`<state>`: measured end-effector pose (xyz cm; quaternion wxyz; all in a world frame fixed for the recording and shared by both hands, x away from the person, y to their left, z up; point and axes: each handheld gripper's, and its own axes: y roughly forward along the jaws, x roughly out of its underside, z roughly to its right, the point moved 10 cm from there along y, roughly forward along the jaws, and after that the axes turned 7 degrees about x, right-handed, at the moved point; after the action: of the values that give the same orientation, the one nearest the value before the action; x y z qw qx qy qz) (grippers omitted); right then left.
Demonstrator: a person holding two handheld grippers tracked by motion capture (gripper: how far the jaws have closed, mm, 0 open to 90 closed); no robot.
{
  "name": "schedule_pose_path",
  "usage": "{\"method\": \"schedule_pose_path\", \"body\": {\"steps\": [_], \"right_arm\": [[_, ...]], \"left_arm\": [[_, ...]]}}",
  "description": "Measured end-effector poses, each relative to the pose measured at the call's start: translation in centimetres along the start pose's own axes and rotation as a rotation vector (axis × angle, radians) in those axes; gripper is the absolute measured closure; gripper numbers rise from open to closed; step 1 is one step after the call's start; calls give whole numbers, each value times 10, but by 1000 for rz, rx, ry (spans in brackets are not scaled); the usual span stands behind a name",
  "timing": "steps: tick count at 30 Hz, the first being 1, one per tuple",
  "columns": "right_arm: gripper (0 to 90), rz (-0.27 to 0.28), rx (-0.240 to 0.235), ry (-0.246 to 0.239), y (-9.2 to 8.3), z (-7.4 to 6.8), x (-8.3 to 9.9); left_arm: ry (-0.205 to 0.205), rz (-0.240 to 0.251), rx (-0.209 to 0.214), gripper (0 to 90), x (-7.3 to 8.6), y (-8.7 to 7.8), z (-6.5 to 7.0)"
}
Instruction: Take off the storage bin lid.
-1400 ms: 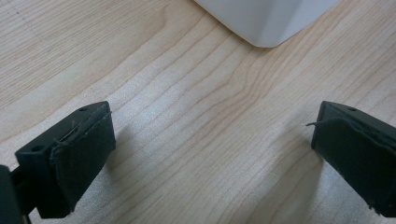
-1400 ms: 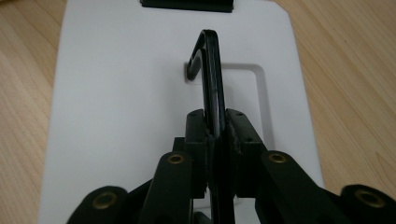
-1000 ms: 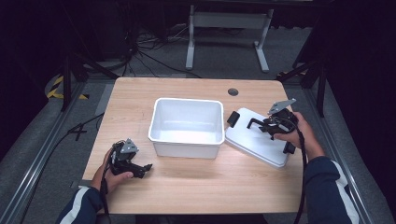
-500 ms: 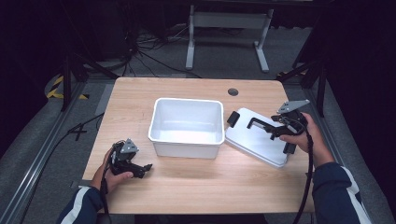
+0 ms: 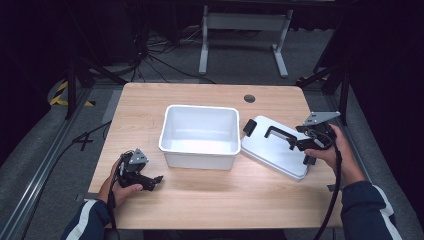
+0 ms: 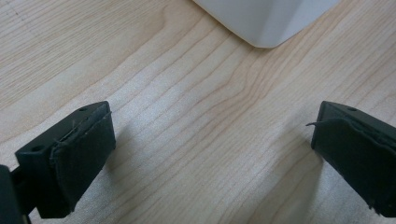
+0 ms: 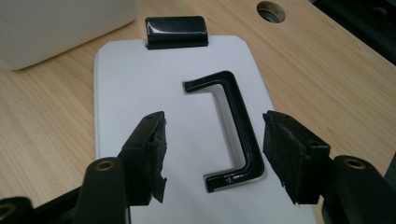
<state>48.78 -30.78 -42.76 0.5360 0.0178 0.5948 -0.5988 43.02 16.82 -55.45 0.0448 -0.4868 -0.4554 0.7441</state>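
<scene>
I read no writing; my right claw (image 7: 212, 156) gapes over the white lid's black handle (image 7: 236, 126), my left claw (image 6: 210, 154) is spread, empty, on the pale wooden tabletop (image 6: 187, 116) at the white plastic tub's (image 5: 200, 131) seven o'clock.

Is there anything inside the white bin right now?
The white bin looks empty in the high view: bare white floor and walls. Its near wall hides a strip of the floor. Its lid lies beside it on the table.

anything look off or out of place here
The white lid is off the empty white bin. It lies askew on the table to the bin's right, one edge propped on the bin's side. No spills or damage are visible. The right tool is open around the lid's black handle.
</scene>
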Motion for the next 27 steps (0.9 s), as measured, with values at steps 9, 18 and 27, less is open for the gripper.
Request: {"method": "schedule_pose_path", "body": {"steps": [9, 18, 27], "right_arm": [[371, 9, 15, -13, -13, -6, 6], [309, 18, 39, -11, -24, -12, 23], [277, 22, 48, -1, -36, -18, 46]], "left_arm": [[0, 0, 0, 1, 0, 0, 0], [0, 0, 0, 1, 0, 0, 0], [0, 0, 0, 1, 0, 0, 0]]}}
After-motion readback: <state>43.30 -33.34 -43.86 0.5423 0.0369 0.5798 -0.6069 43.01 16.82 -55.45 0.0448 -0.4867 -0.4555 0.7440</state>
